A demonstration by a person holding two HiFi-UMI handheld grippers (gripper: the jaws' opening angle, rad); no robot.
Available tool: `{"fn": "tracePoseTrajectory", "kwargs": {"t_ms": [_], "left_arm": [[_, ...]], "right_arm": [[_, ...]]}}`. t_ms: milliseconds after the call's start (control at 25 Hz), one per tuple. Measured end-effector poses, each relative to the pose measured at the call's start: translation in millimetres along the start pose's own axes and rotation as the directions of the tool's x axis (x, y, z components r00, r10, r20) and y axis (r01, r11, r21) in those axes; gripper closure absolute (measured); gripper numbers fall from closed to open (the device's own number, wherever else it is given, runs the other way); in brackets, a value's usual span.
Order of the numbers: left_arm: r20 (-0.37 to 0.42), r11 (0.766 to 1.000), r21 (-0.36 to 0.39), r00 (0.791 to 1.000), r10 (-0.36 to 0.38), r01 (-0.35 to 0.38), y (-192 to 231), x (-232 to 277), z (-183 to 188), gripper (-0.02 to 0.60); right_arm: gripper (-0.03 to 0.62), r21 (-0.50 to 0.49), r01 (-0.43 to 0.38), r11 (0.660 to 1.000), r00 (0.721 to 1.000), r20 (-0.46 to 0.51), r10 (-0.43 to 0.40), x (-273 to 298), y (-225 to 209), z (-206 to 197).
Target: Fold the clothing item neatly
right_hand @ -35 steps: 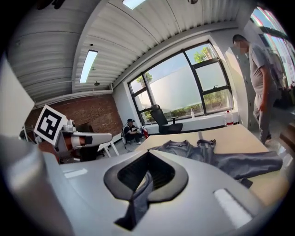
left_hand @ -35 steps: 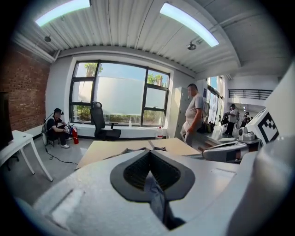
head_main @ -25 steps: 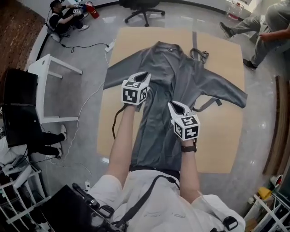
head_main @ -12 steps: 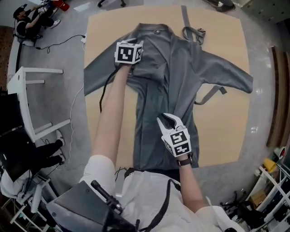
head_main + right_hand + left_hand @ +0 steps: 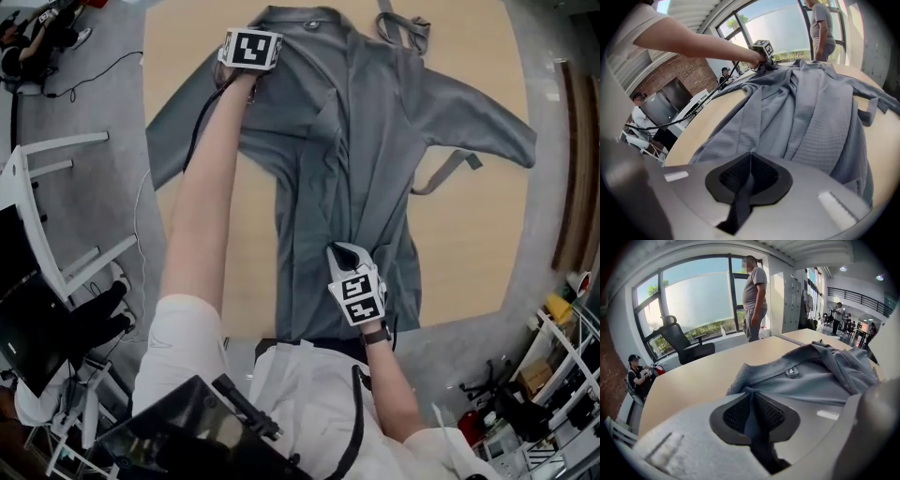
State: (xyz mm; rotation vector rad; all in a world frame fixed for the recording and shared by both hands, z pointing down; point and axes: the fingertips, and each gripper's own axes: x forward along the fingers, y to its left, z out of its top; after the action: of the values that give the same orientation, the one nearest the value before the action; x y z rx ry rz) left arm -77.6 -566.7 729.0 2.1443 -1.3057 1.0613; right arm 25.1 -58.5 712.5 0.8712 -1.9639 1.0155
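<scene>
A grey robe (image 5: 375,122) lies spread open on the tan table (image 5: 469,234), sleeves out to both sides and collar at the far edge. My left gripper (image 5: 249,54) is at the robe's far left shoulder beside the collar. In the left gripper view (image 5: 751,397) its jaws have just been closing, and a fold of the grey cloth (image 5: 820,380) is pinched between the pads. My right gripper (image 5: 340,249) rests on the robe's lower middle, near the hem. In the right gripper view (image 5: 750,157) its pads meet, and no cloth (image 5: 811,108) shows between them.
A grey belt (image 5: 445,173) trails off the robe's right side. A white side table (image 5: 47,159) and a floor cable (image 5: 141,187) lie left of the table. A person (image 5: 754,296) stands beyond the far edge, by an office chair (image 5: 686,343).
My left gripper has reached away from me, from the robe's middle to its far left shoulder. My right gripper has drawn back toward me, down to the lower part of the robe.
</scene>
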Motion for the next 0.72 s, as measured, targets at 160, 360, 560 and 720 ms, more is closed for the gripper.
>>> {"fn": "tracePoseTrajectory", "kwargs": {"t_ms": [160,360,560,720], "left_arm": [[0.037,0.999,0.041,0.999,0.023,-0.025,26,14,22,0.557],[0.058,0.994,0.109,0.998,0.012,-0.019,39,34,49,0.560],[0.082,0.996,0.089,0.996,-0.038,0.031,32,18,59,0.464],[0.158,0.994,0.075,0.983,-0.089,0.078,20,-46,32,0.445]], "right_arm": [[0.585,0.094,-0.010,0.996,1.000,0.013,0.009,-18,0,-9],[0.585,0.213,-0.004,0.977,1.000,-0.011,0.007,-36,7,-40],[0.583,0.229,0.019,0.973,1.000,-0.006,-0.018,-25,2,-32],[0.500,0.207,0.046,0.977,0.998,0.028,-0.052,-28,-2,-19]]}}
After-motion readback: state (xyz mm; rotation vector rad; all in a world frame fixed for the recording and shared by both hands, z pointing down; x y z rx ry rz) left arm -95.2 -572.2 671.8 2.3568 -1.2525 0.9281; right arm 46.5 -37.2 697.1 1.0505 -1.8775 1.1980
